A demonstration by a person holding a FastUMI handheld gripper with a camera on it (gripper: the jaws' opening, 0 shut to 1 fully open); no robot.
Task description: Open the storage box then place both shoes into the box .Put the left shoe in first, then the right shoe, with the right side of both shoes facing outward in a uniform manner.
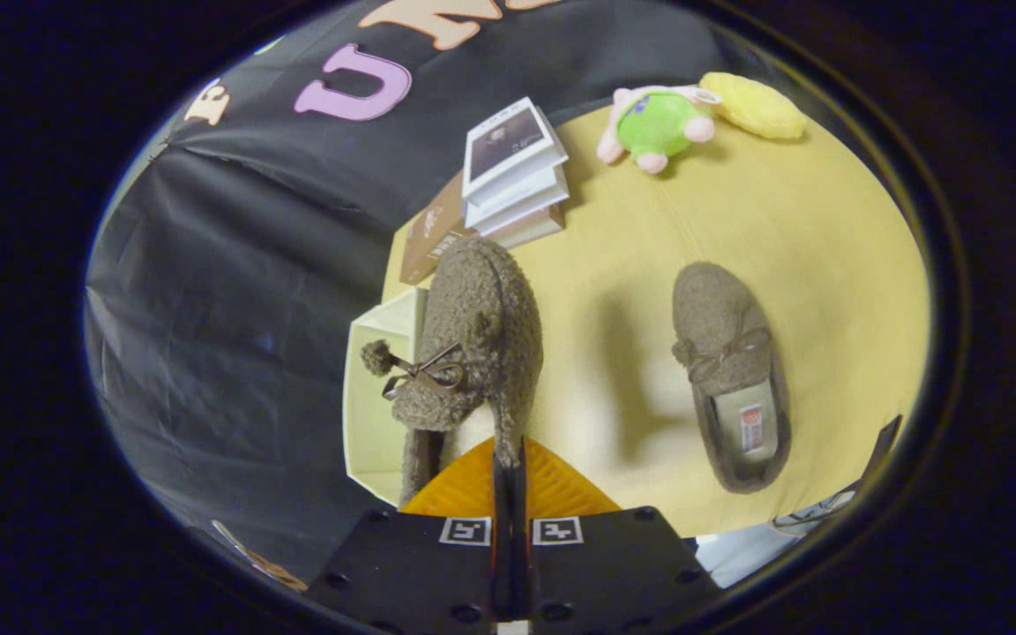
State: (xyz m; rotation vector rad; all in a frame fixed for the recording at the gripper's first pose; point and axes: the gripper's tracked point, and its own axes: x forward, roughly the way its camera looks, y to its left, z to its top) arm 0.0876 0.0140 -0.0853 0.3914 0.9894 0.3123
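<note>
Between the fingers, pinched by its heel collar, hangs one brown fleece shoe [473, 344], turned on its side so the bow faces the booth wall; the gripper [508, 481] is clamped tight on it. Holding it by the thin rim keeps the toe free to lead into the pale storage box [376, 423], which sits at the table's [790, 238] edge, partly behind the shoe. The second shoe [733, 375] lies flat on the table, well apart, waiting its turn. Stacked books [512, 172] stand beyond.
</note>
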